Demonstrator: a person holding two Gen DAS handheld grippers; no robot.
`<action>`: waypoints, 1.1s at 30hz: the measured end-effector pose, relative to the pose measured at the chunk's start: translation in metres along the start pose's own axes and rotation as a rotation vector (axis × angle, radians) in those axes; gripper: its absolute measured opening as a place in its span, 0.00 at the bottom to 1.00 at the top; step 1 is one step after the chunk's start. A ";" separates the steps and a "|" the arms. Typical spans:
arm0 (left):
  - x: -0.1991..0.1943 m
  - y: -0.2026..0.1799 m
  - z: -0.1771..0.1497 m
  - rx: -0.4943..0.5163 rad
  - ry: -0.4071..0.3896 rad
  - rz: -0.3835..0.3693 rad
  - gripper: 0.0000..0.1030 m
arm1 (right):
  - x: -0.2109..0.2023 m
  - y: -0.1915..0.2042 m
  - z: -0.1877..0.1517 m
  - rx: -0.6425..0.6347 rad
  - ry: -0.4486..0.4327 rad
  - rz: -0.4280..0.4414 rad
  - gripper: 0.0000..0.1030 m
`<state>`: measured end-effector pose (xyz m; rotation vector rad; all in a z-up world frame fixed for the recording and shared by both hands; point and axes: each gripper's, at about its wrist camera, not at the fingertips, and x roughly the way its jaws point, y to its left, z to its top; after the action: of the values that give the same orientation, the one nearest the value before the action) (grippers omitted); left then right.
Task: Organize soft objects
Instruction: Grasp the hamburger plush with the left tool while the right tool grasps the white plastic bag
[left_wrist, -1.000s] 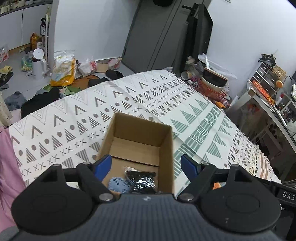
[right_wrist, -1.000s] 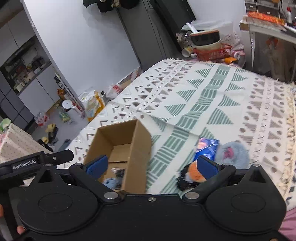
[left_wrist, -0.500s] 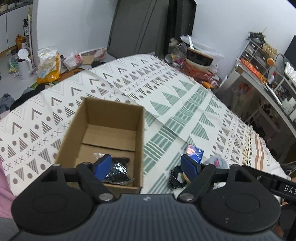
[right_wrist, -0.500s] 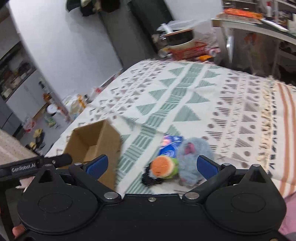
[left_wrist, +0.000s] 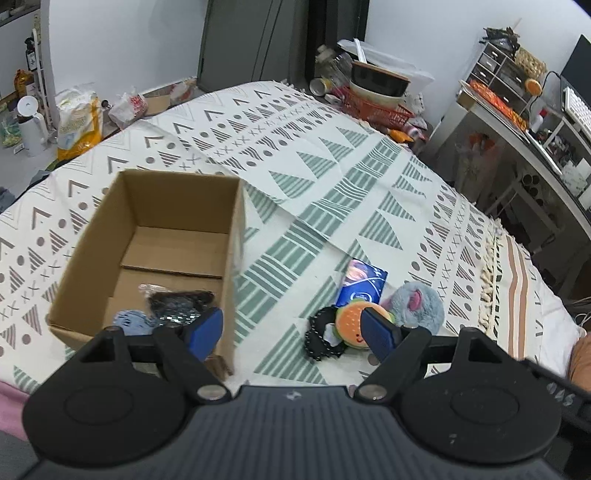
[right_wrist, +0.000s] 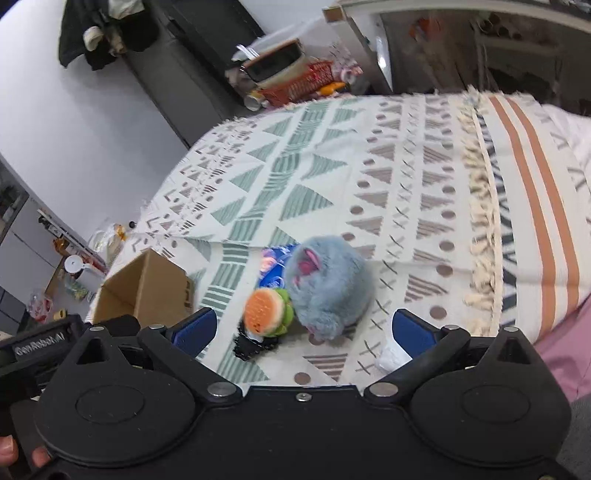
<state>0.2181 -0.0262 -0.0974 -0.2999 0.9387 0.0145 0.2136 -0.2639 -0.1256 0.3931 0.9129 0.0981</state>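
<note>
left wrist view: your left gripper (left_wrist: 291, 330) hangs over the bed (left_wrist: 369, 192), fingers spread wide, nothing between them.
box: cardboard box (left_wrist: 236, 240) sits on the bedspread, left of the pile, open top. Inside it: a black bagged item (left_wrist: 177, 304) and a pale blue piece (left_wrist: 129, 321). Call those two done.
pile: burger plush (left_wrist: 351, 319), black scrunchie (left_wrist: 319, 338), blue packet (left_wrist: 364, 282), grey furry plush (left_wrist: 417, 304) bunched together on the bed, near the box but outside it.

right wrist view: your right gripper (right_wrist: 301, 328) is over the pile, fingers wide apart, empty. Frame is motion-blurred.
pile: grey furry plush (right_wrist: 328, 284) is touching the burger plush (right_wrist: 267, 308); black scrunchie (right_wrist: 251, 345) under the burger, blue packet (right_wrist: 271, 266) behind.
extra: a small white crumpled item (right_wrist: 391, 358) lies just beside your right finger; can't tell what it is.
box: cardboard box (right_wrist: 155, 284) at left, interior hidden from here.

progress: roughly a third, my estimate. Two in, four plus maybe the white item left. Next pick looks like the burger or grey plush.
</note>
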 end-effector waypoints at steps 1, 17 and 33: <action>0.003 -0.003 -0.001 0.001 0.002 0.000 0.77 | 0.003 -0.003 -0.002 0.010 0.009 -0.013 0.96; 0.065 -0.043 -0.007 0.012 0.098 -0.063 0.66 | 0.042 -0.024 -0.028 0.099 0.045 -0.178 0.76; 0.119 -0.056 -0.006 -0.025 0.184 -0.073 0.58 | 0.087 -0.037 -0.029 0.125 0.132 -0.271 0.62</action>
<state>0.2919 -0.0958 -0.1817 -0.3631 1.1097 -0.0689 0.2409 -0.2679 -0.2201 0.3782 1.0979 -0.1839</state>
